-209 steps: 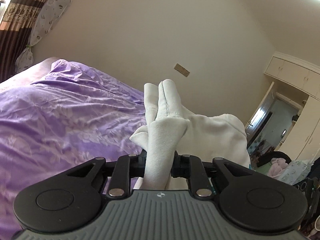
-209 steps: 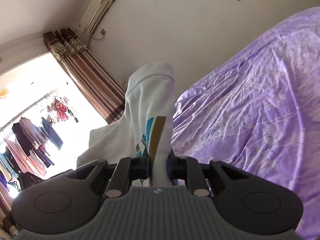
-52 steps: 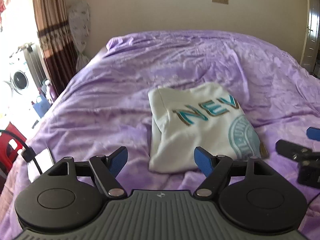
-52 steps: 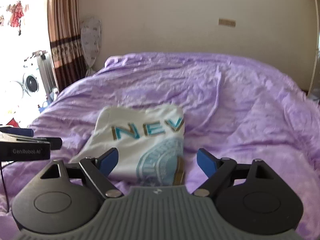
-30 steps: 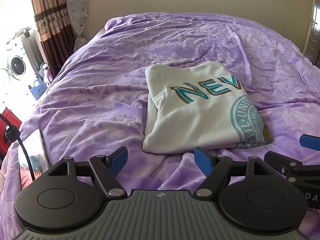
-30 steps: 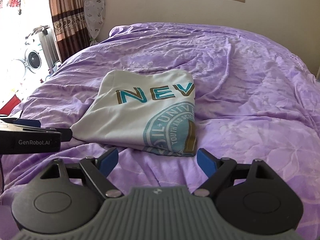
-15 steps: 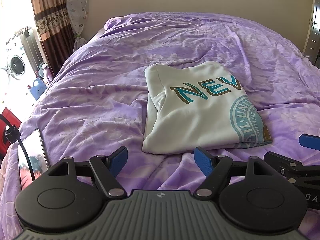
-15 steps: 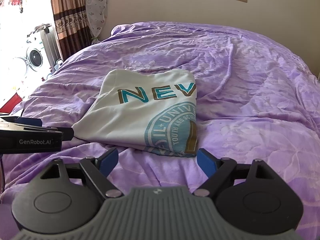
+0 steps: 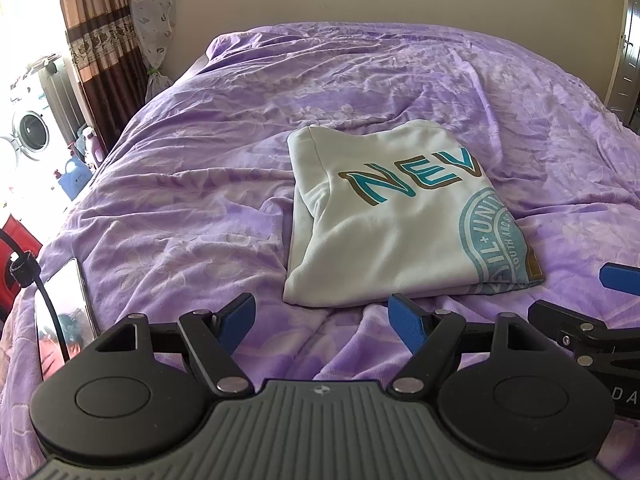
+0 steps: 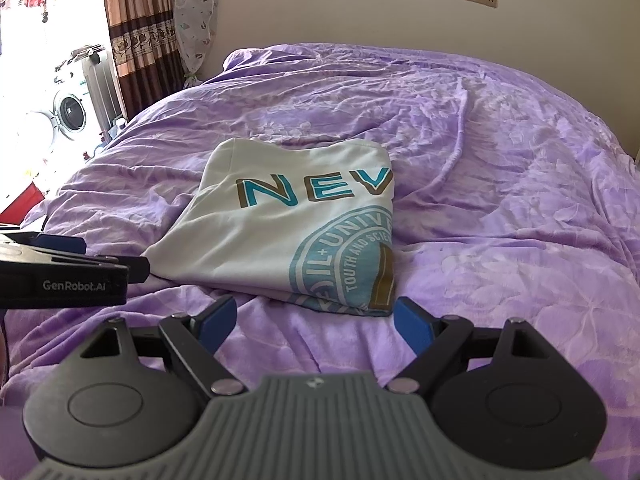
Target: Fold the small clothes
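A white folded shirt (image 9: 392, 216) lay flat on the purple bedspread (image 9: 224, 184), around the middle of the bed and nearer its foot edge than the wall end. Teal and brown letters reading "NEV" ran across its upper face, and a round teal seal sat at its near right corner. A sleeve fold showed along its left side.

The left gripper (image 9: 322, 314) hung over the bed's foot edge, short of the shirt's near hem, with its blue-padded jaws spread wide and nothing between them. The right gripper (image 10: 314, 316) stood likewise at the foot edge, jaws wide apart and empty, just short of the shirt's near right corner; whether its right pad touched the fabric there could not quite be made out. Each gripper showed in the other's view, the two side by side and apart.

A phone (image 9: 64, 312) with a black cable (image 9: 44, 292) lay on the bed near the left edge. Beyond that edge stood a washing machine (image 10: 70, 114), a striped curtain (image 10: 136, 32) and a covered fan (image 10: 196, 20) against the wall.
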Motion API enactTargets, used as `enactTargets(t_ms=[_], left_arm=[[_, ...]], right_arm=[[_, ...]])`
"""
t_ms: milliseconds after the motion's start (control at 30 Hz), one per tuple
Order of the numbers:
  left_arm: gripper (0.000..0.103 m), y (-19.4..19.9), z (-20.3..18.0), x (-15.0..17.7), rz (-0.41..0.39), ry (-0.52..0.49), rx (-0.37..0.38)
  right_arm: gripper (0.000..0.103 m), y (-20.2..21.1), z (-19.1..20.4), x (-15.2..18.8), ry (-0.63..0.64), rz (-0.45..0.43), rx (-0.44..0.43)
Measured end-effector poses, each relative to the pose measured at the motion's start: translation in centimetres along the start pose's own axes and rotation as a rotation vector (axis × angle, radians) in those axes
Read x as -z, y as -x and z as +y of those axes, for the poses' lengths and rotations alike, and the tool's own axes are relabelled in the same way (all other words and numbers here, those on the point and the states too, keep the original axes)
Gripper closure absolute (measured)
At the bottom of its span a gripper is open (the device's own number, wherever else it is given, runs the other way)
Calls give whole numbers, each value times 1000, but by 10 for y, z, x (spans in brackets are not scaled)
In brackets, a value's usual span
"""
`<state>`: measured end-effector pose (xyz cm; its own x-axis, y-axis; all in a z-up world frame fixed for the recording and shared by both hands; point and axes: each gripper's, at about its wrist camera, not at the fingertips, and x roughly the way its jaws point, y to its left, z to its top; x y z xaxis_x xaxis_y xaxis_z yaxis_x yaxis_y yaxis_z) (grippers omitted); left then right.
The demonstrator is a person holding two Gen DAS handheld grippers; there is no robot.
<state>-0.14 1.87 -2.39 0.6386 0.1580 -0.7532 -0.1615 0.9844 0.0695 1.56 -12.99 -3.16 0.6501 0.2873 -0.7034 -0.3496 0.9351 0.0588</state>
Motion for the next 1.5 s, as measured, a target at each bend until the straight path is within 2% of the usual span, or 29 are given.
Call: enactTargets(t_ms=[1500], left_arm=[[14, -1, -1, 2, 1, -15, 11]], right_arm=[[21, 0, 0, 0, 7, -2, -1]])
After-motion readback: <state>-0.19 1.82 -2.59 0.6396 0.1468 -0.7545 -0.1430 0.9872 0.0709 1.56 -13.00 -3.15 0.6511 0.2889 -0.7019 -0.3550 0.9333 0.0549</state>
